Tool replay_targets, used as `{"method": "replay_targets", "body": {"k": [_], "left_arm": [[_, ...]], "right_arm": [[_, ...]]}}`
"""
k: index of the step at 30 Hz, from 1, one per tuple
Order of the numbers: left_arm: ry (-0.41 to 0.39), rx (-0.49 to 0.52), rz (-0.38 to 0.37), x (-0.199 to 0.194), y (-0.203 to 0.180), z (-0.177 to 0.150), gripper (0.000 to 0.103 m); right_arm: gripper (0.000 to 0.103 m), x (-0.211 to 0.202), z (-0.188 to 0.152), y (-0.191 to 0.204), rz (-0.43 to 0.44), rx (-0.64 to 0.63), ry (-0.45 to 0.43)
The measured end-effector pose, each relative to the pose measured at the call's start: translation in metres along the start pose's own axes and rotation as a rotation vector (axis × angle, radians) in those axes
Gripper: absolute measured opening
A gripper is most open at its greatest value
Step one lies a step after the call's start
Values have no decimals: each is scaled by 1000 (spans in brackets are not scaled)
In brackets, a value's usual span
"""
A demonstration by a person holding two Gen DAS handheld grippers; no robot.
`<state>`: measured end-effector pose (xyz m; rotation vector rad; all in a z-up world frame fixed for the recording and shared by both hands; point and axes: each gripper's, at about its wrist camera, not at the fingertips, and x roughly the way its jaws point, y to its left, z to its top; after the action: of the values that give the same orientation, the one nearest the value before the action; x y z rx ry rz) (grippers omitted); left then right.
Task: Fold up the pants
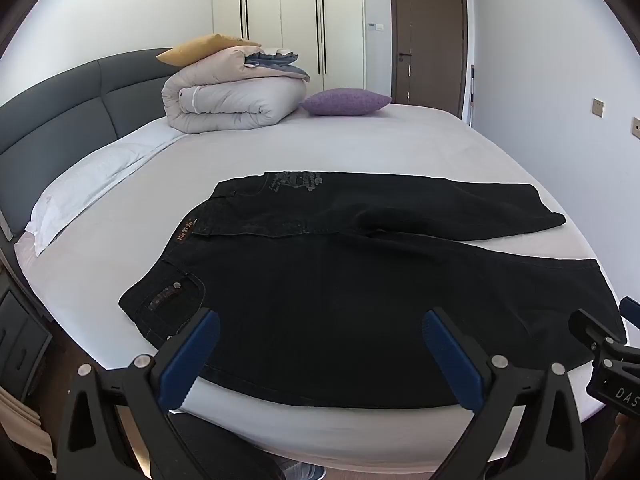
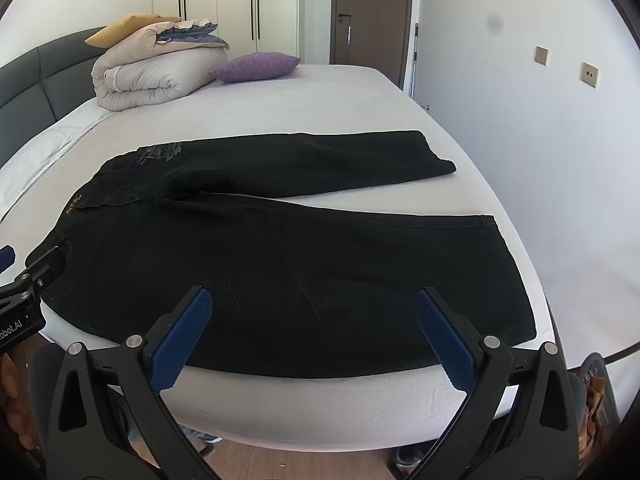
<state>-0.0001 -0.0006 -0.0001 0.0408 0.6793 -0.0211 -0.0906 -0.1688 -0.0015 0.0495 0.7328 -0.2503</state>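
Observation:
Black jeans lie spread flat on the white bed, waistband to the left, both legs running right and splayed apart; they also show in the right wrist view. My left gripper is open and empty, hovering over the near edge of the jeans by the waist and hip pocket. My right gripper is open and empty, over the near leg's lower edge. The right gripper's body shows at the left view's right edge; the left gripper's body shows at the right view's left edge.
A folded duvet with a yellow pillow and a purple cushion sit at the far side of the bed. A grey headboard and a white pillow lie left. The bed's near edge drops to wood floor.

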Motion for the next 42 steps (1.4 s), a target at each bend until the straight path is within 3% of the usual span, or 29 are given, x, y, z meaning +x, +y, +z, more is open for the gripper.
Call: {"method": "replay_targets", "body": {"k": [42], "left_arm": [[6, -1, -2, 0, 0, 0, 103]], "right_arm": [[103, 4, -8, 1, 1, 0, 10]]}}
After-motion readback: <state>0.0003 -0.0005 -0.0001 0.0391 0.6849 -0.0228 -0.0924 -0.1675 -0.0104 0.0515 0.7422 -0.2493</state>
